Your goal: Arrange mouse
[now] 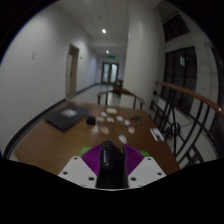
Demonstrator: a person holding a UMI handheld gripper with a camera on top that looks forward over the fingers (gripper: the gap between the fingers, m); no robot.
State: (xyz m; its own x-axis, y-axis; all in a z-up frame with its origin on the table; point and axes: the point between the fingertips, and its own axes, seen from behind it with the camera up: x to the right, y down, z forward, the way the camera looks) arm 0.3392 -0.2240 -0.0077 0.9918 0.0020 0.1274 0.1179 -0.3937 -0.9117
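The gripper (110,165) is lifted above the near edge of a wooden table (40,150), and a dark mouse (109,158) sits between its two fingers with the purple pads (93,157) tight against both flanks; I take it as clamped on the mouse and held clear of the wood. To my mind the step in hand is carrying it to its spot. Doing that well means keeping the squeeze even, travelling level so the rounded body cannot slip forward out of the pads, and lowering until the base is flat on the wood before letting go.

Working from left of the fingers across: a closed dark laptop (62,117) lies well off to the left and farther back. Ahead, near the middle of the table, small white scraps (104,126), possibly paper or cards, are scattered; I cannot tell what they are. These are what stands in the way, so a bare patch of wood nearer the fingers looks the safer landing. Farther right lies a small dark-and-white item (157,133), then a chair (165,108) beside the table, under a wooden railing (195,97). A corridor runs beyond.
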